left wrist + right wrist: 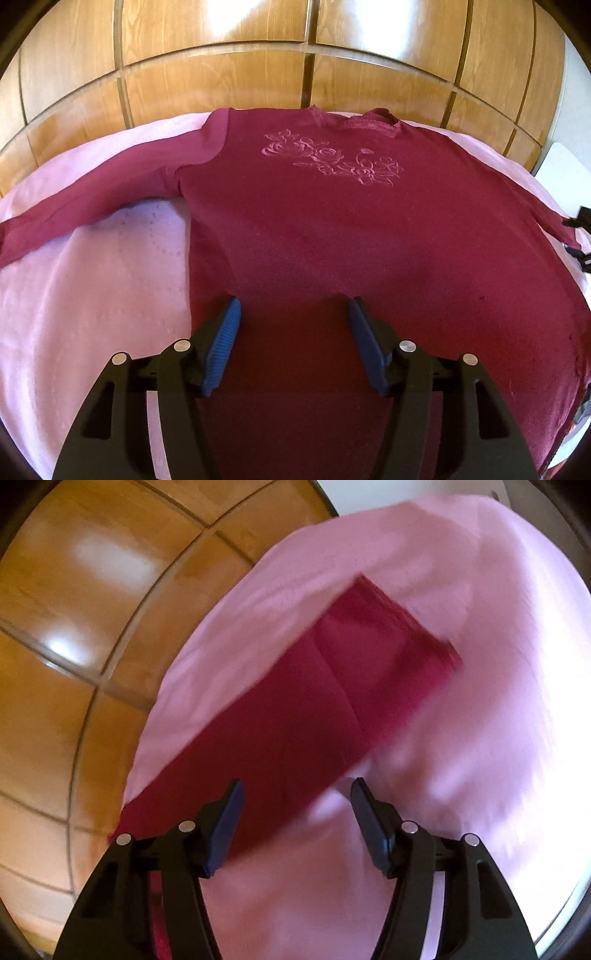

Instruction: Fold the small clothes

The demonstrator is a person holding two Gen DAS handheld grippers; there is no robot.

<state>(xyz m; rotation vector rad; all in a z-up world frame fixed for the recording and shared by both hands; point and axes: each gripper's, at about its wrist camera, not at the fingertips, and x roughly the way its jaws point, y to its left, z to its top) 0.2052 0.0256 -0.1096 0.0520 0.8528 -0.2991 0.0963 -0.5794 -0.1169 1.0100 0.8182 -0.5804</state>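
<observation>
Sweater [332, 229] lies flat on pink sheet [92, 295], neck twd wood panels [221, 85], rt sleeve blurred; L gripper [293, 306] & R gripper [297, 788] both spread, nothing gripped.

Glossy wooden panelled wall [221, 81] behind a pink-sheeted bed [92, 295].
</observation>
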